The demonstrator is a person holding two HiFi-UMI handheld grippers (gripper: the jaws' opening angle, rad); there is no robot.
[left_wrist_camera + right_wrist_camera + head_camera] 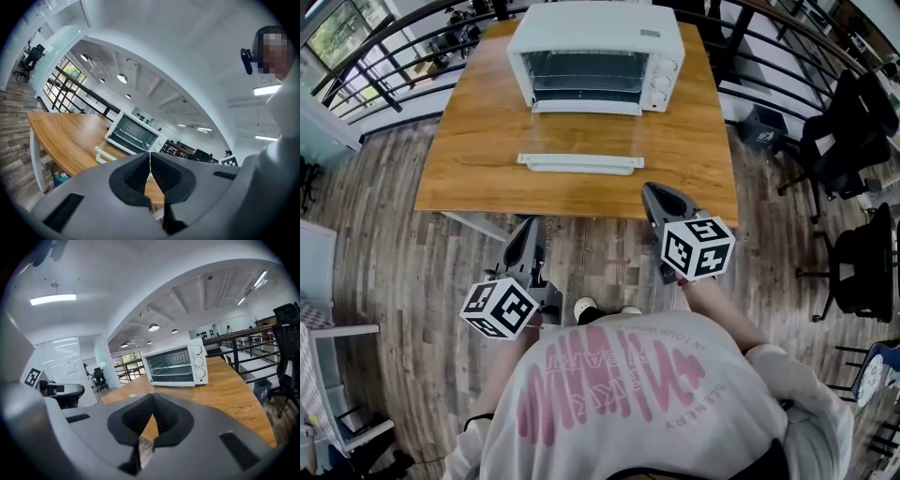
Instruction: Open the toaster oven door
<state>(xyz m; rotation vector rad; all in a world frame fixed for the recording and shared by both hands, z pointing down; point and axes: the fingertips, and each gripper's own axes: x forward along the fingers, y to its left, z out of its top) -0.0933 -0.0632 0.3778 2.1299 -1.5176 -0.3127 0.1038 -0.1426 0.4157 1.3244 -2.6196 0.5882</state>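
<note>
The toaster oven [595, 52] sat at the upper centre of the table [459, 159], its glass door [581, 136] already lying flat with the handle [578, 163] toward the person. The left gripper [530, 227] and the right gripper [654, 192] hung below the table edge, jaws together and empty. A careless forward swing could likely strike the protruding handle and jolt the door or shove the oven.

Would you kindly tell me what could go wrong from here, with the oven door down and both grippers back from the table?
1. The lowered door is clear glass and only its white handle stands out, so a gripper moving forward may knock it.
2. Pressing down on that door might tip the toaster oven forward.
3. The left gripper and right gripper are both shut, so neither could grasp anything without opening first.
</note>
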